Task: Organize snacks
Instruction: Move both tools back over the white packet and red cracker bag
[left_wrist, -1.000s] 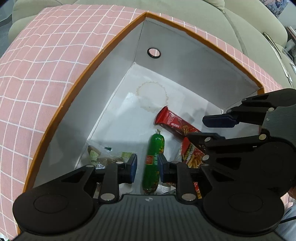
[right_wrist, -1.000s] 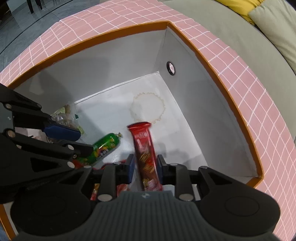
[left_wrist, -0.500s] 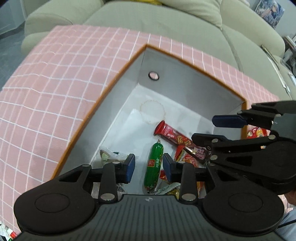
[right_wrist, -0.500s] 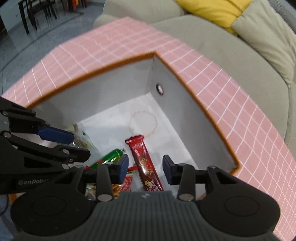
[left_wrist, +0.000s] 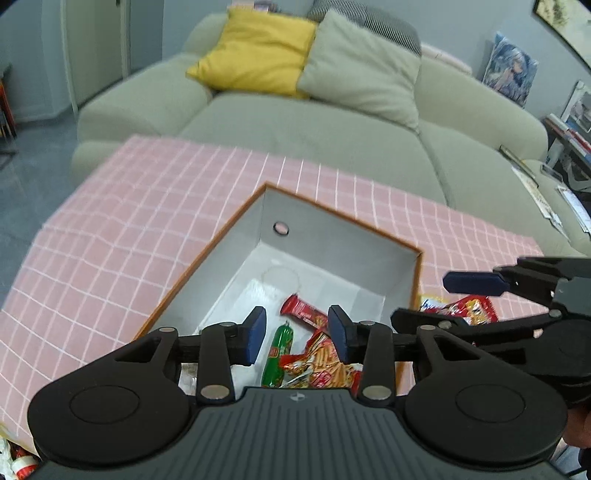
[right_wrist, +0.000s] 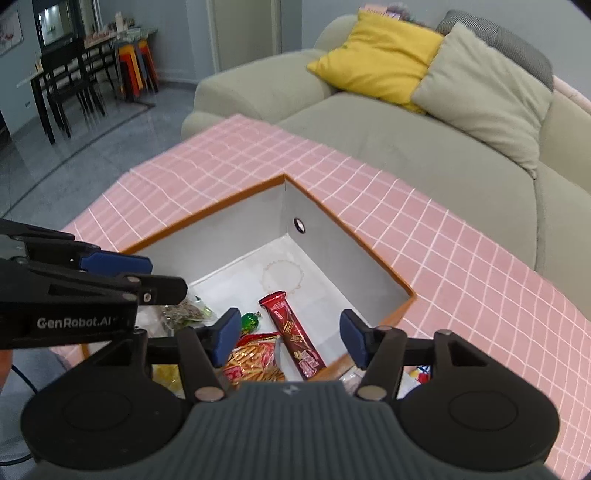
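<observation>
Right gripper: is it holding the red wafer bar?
No. The right gripper is open above the box, and the red wafer bar lies on the box floor, clear of both pads.

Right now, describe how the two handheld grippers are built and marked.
Both are matte black plastic. The left gripper has a ribbed dark-grey housing, round side discs, silver pivot pins and blue rubber pads. The right gripper matches it. White lettering reading GenRobot.AI marks the left one's side. A thin dark cable trails below it.
</observation>
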